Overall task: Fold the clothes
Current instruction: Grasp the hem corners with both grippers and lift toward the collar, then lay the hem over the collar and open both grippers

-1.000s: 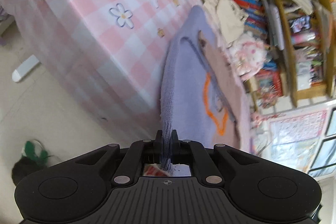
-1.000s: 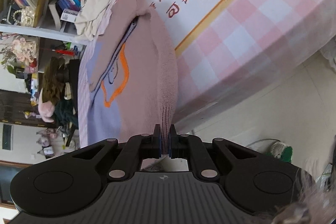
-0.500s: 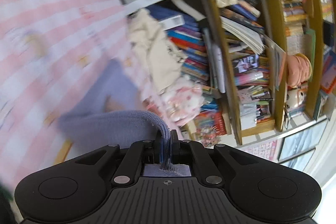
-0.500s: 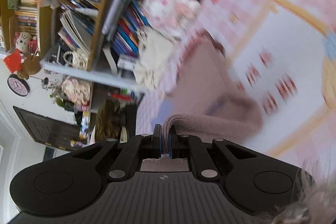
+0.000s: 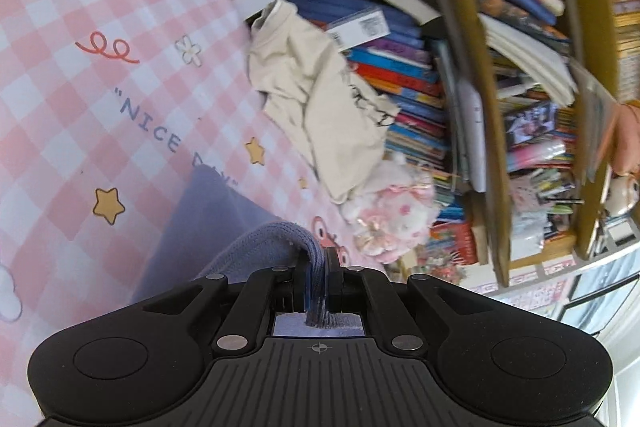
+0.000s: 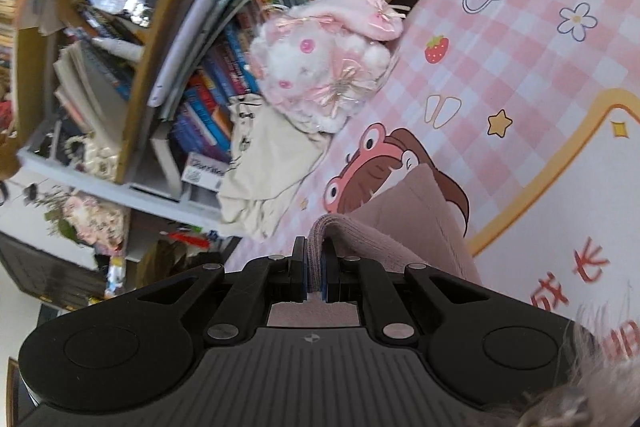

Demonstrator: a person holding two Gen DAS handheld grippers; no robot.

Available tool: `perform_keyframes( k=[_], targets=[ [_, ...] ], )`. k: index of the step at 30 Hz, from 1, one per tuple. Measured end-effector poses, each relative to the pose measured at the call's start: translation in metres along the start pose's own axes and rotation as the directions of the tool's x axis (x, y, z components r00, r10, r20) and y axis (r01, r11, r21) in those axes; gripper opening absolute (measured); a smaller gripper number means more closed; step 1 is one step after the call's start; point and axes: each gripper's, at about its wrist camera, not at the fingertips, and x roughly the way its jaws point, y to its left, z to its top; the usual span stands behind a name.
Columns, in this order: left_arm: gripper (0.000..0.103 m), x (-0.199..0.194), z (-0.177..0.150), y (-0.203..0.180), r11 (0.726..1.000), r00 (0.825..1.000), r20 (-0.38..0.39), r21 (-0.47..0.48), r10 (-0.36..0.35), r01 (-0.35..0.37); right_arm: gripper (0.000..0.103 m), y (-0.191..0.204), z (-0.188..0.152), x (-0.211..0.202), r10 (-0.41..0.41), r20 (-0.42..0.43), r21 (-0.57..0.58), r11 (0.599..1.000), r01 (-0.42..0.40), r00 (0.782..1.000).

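A knit sweater lies on the pink checked tablecloth [image 5: 80, 27], lavender on one half [image 5: 208, 219] and dusty pink on the other [image 6: 416, 223]. My left gripper [image 5: 318, 283] is shut on the lavender ribbed hem, which is folded over towards the far side of the table. My right gripper [image 6: 316, 275] is shut on the dusty pink ribbed hem, also folded over. Most of the sweater is hidden below both grippers.
A crumpled cream garment [image 5: 320, 107] and a pink-white plush toy [image 5: 392, 215] lie at the table's far edge; both also show in the right wrist view, the garment [image 6: 264, 163] and the toy [image 6: 324, 67]. A crowded bookshelf [image 5: 480, 87] stands behind.
Both grippers have lifted the sweater's hem from the near table edge and carried it forward over the garment towards the bookshelf side. Both stayed shut.
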Motion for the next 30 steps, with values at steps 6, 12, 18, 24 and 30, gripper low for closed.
perform_keyframes(
  k=[6, 12, 18, 24, 30],
  targets=[
    [0.015, 0.03, 0.015, 0.007, 0.991, 0.99, -0.045, 0.026, 0.131, -0.13, 0.014, -0.015, 0.006, 0.033, -0.106, -0.002, 0.009, 0.994, 0.106, 0.994],
    [0.05, 0.025, 0.02, 0.003, 0.925, 0.948, -0.012, 0.221, 0.319, -0.309, 0.05, -0.001, 0.004, 0.034, -0.268, 0.095, -0.216, 0.935, 0.283, 0.959],
    [0.047, 0.028, -0.005, -0.01, 0.774, 0.938, 0.028, 0.556, 0.346, -0.302, 0.041, 0.005, -0.02, 0.05, -0.411, 0.097, -0.476, 0.781, 0.405, 0.906],
    [0.047, 0.065, -0.021, -0.028, 0.62, 0.911, 0.107, 0.701, 0.397, -0.353, 0.029, 0.015, -0.027, 0.086, -0.484, 0.14, -0.612, 0.644, 0.459, 0.864],
    [0.034, 0.086, -0.021, -0.03, 0.559, 0.89, 0.129, 0.736, 0.438, -0.382, 0.007, 0.03, -0.029, 0.087, -0.479, 0.158, -0.65, 0.608, 0.456, 0.864]
  ],
)
